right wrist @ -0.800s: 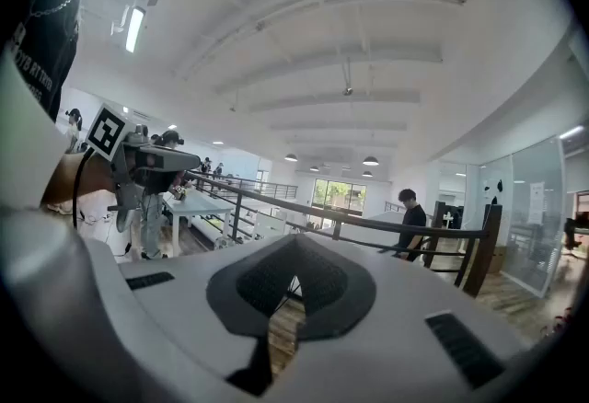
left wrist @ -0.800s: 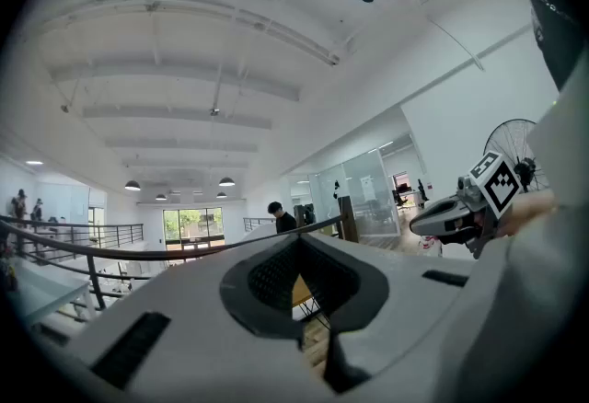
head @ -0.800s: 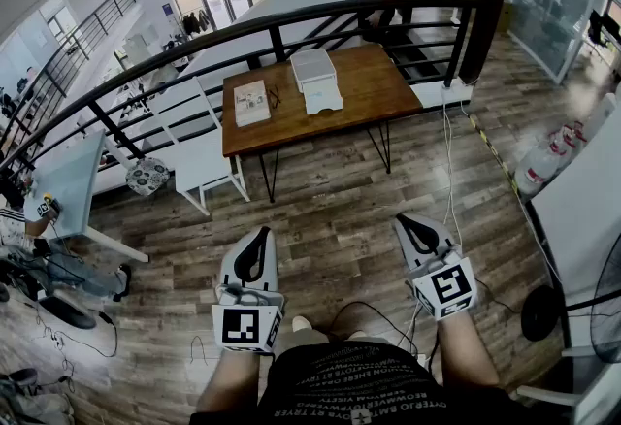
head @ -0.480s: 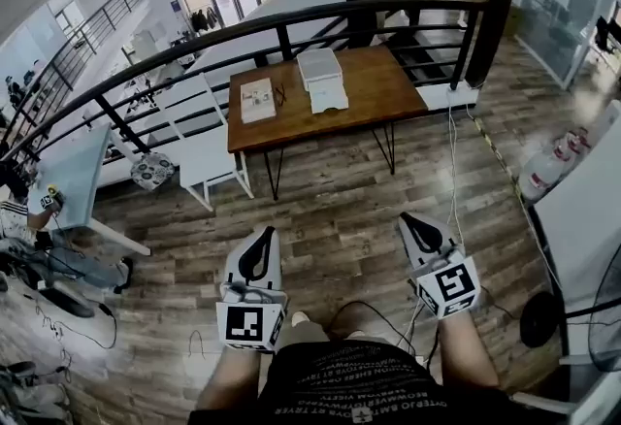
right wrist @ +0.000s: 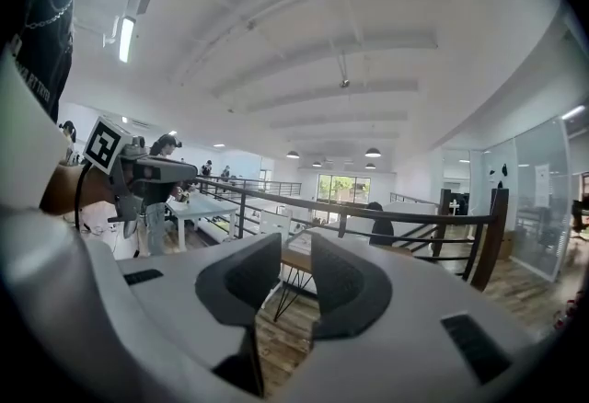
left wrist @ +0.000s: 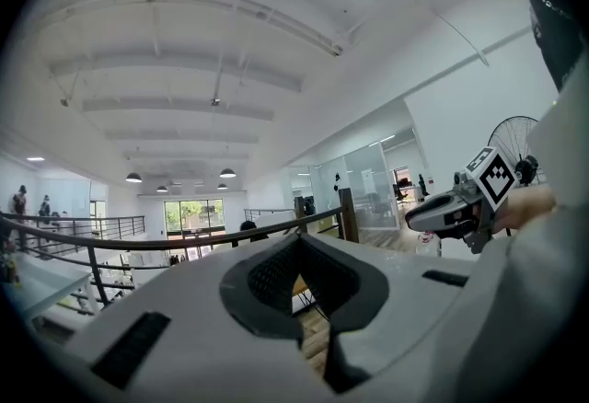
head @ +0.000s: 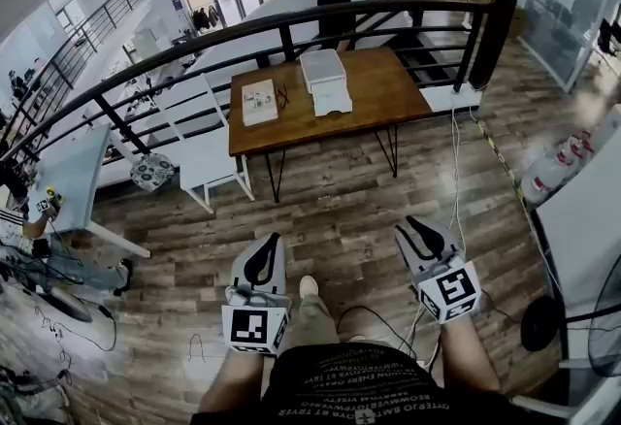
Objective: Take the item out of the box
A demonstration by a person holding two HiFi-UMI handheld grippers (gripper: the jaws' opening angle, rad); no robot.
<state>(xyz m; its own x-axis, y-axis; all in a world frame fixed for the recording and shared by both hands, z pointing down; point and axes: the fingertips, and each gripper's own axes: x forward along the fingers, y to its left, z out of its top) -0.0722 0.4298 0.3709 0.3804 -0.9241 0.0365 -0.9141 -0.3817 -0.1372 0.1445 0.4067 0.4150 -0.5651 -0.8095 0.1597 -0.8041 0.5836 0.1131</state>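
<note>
Wooden floor planks (head: 330,200) are all that lies under both tools, says the first watcher, so the step in hand looks like the walk-up. How does the person do it well?

Going from the left, the second answers: the left white-shelled gripper (head: 273,243) has its jaws together on nothing, and it must spread them before it can steady anything. Ahead, the white rectangular box (head: 321,66) sits on the brown wooden table (head: 383,93), just behind a flat white piece (head: 331,101) and well apart from both grippers. The person does best to stop square to the table's near edge, close enough to reach the box from above. The right white-shelled gripper (head: 409,227) has its jaws a little apart with nothing between them; wider is probably safer for the pick.

And what can't be made out?

The item itself, the second says; it is presumably in the box. The box's inside does not show from here, nor whether a lid covers it, and whether the flat white piece is that lid cannot be told. The black metal railing (head: 194,43) crosses behind the table, and each gripper view shows only a sliver of the table between its jaws.
</note>
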